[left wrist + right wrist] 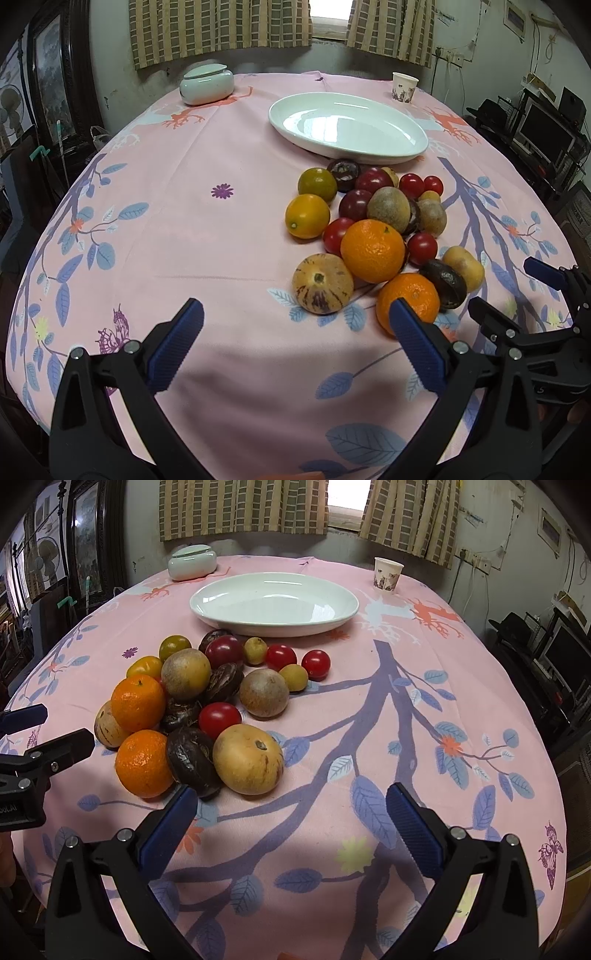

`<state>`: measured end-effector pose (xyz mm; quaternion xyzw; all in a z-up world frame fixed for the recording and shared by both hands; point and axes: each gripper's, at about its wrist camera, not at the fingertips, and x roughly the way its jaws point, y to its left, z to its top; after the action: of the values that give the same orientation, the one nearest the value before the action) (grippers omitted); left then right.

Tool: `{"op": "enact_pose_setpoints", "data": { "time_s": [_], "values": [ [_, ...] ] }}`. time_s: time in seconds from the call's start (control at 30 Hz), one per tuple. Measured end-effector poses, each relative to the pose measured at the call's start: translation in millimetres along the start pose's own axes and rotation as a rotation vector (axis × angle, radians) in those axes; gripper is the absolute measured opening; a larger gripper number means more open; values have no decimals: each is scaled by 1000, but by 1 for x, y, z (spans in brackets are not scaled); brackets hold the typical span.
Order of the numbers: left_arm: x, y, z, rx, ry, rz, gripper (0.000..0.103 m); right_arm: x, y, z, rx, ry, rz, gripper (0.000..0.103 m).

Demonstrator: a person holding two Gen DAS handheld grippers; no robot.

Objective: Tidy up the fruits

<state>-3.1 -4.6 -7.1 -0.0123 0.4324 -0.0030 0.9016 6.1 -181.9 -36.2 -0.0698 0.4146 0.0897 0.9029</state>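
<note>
Jaws apart on left gripper (pixel 295 325) and right gripper (pixel 291 805), both empty. Fruit pile (pixel 207 705) just ahead; white plate (pixel 273 603) beyond it.

both wrist views toward fruit pile (pixel 373 236)

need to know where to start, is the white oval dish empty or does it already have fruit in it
Empty. The white oval dish shows only bare glazed surface in both views; all the fruit, like the nearest orange, lies on the tablecloth in front.
</note>
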Motion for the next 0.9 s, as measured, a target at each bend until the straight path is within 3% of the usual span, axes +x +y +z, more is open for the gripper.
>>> {"op": "enact_pose_setpoints", "data": {
  "time_s": [0.9],
  "values": [
    [7, -2, -1, 6, 22, -10, 101, 7, 1, -4, 4, 13, 11, 102]
  ]
}}
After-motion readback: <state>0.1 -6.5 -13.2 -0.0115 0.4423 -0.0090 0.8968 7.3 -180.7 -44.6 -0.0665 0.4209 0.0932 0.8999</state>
